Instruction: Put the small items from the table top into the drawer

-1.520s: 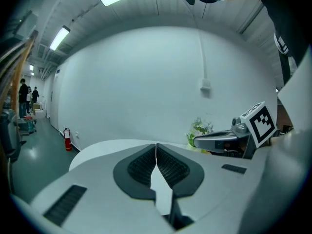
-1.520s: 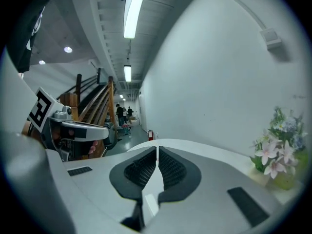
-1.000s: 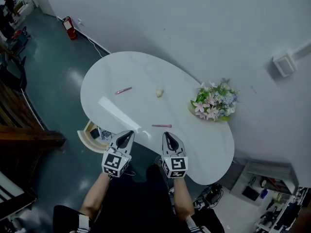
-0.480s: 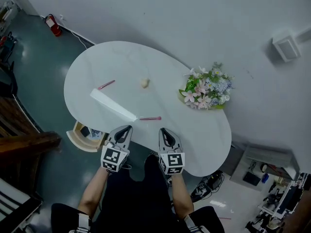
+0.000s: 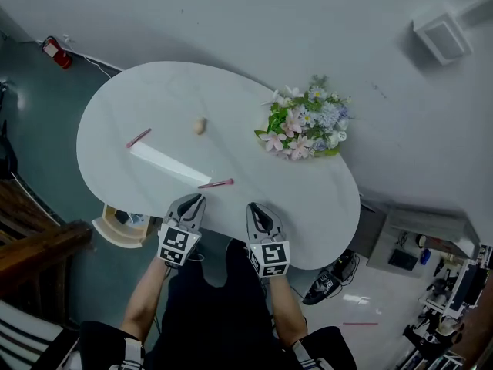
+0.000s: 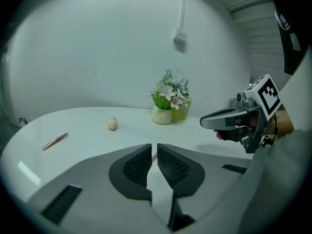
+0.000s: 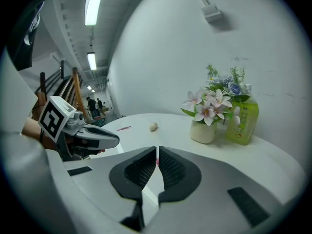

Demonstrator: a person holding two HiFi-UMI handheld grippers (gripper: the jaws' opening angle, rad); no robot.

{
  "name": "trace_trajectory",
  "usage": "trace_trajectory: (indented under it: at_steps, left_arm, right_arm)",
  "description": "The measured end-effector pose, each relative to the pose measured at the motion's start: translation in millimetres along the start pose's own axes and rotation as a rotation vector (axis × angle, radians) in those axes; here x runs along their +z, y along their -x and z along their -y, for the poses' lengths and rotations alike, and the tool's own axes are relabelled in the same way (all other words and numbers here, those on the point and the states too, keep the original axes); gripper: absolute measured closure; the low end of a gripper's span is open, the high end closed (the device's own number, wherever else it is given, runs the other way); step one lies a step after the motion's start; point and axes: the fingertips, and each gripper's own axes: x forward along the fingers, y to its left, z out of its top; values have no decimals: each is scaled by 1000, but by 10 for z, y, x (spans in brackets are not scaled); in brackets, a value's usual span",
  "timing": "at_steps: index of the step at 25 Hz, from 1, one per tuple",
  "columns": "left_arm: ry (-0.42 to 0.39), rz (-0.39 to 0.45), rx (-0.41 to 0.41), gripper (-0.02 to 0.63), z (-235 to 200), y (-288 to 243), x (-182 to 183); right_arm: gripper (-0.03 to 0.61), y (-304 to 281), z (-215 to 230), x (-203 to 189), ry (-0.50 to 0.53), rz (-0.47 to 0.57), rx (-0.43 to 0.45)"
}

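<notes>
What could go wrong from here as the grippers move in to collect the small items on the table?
1. The left gripper and right gripper both have shut jaws; unopened, they might push the thin, flat pink stick off the near edge of the table.
2. The rounded beige piece may roll if nudged.
3. A wide right-hand reach could tip the flower pot or green bottle.

**Even light, table glare**

Long white ceiling strip lamps (image 7: 91,4) are shining overhead. A bright bar of glare is lying across the glossy white kidney-shaped table top (image 5: 231,106). Both gripper views are bending and darkening at their rims.
</notes>
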Motion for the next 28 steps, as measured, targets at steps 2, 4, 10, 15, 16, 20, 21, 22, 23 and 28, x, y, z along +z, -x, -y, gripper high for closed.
trace_trajectory:
  at_steps: [2, 4, 10, 15, 16, 20, 21, 22, 23, 28]
  left_arm:
    - [-26, -34, -31, 561, 63, -131, -27]
    - [-50, -70, -60, 479, 126, -259, -59]
    - [-108, -141, -91, 420, 206, -577, -217]
    - [-148, -199, -84, 405, 169, -750, -278]
    - [-157, -207, -82, 405, 160, -783, -287]
    - [-184, -251, -85, 403, 146, -922, -348]
    - [-186, -260, -90, 403, 152, -949, -362]
    - [-188, -268, -94, 403, 159, -971, -373]
    - [-189, -275, -97, 403, 167, -990, -385]
    - [-179, -309, -81, 403, 169, -1059, -466]
  right_arm:
    - [538, 27, 100, -43, -20, -5, -14]
    - [538, 50, 198, -86, -42, -8, -26]
    - [538, 92, 427, -195, -93, -13, -62]
    - [538, 94, 503, -273, -130, -25, -76]
    - [538, 92, 514, -287, -138, -27, -76]
    - [538, 75, 578, -345, -164, -32, -80]
    - [538, 73, 593, -358, -169, -33, -82]
    - [538, 72, 608, -371, -175, -35, -84]
    - [538, 73, 624, -383, -183, -36, -86]
    - [538, 95, 718, -432, -214, -40, -95]
